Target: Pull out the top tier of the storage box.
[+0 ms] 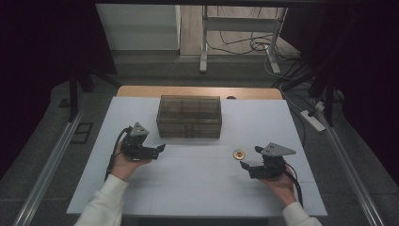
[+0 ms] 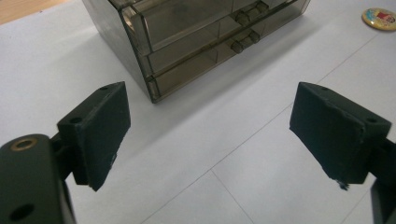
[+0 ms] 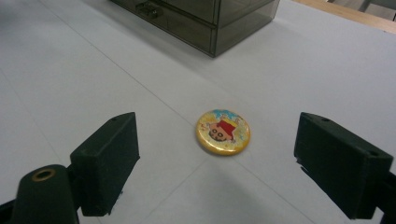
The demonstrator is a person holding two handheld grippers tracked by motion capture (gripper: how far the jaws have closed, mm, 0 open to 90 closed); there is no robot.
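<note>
On the white surface point(image 1: 197, 183), a small round yellow badge with a cartoon figure point(image 3: 223, 131) lay flat to the right of centre, just ahead of the right tongs point(image 3: 217, 161) — their jaws stood wide apart, gripping nothing. The left tongs point(image 2: 210, 135) hovered at the near left, likewise spread wide and empty, facing the smoky translucent plastic drawer box point(image 1: 189, 116) at the far middle — well apart from the badge.
</note>
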